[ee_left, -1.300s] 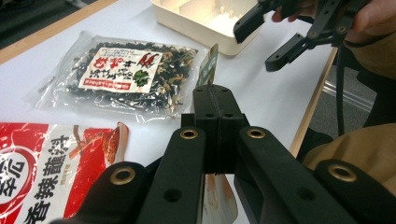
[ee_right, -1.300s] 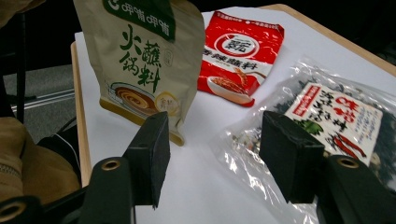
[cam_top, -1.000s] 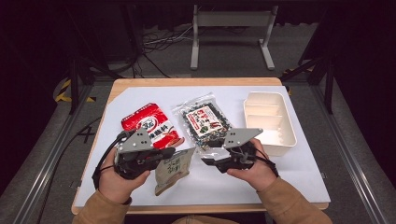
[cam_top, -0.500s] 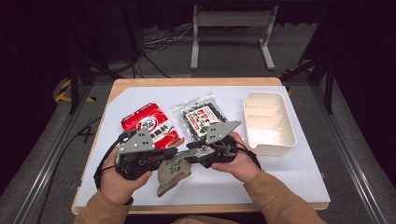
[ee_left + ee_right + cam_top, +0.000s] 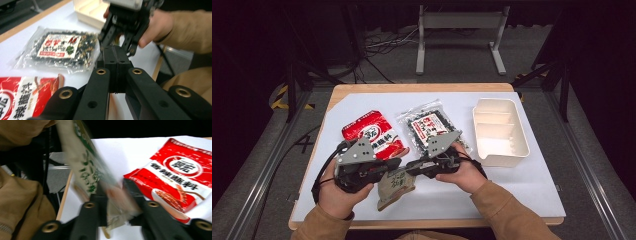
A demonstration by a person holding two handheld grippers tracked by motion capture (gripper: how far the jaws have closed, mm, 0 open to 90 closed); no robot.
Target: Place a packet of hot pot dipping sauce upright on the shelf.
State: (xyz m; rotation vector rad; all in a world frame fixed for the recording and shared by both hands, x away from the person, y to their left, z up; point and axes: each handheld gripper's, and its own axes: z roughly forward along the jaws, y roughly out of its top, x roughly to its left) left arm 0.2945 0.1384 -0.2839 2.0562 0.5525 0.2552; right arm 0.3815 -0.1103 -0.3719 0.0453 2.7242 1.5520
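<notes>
We are looking down on a white-covered table [image 5: 512, 195] where a person is working with a gripper in each hand. At the right, a cream tray [image 5: 518, 131] with several compartments is sitting with nothing visible inside it. Left of it, a clear bag of dark seaweed snack [image 5: 428, 126] and a red seasoning packet [image 5: 374, 137] are lying flat, near each other but apart.

Near the front edge, we are seeing a beige pouch [image 5: 396, 184] with green print being held above the table between both tools. The left gripper [image 5: 388, 167] is pressing its jaws fully together; the left gripper view is showing them meeting with no gap, though whether the pouch's edge is caught between them we cannot tell. The right gripper [image 5: 412, 169] is standing with its jaws narrowly parted around the pouch.

The right gripper view is showing the pouch's [image 5: 93, 173] blurred green lettering and its lower edge between the jaws, which the high view is not resolving. The left gripper view is showing the right gripper [image 5: 119, 47] head-on, just beyond its own jaws.
</notes>
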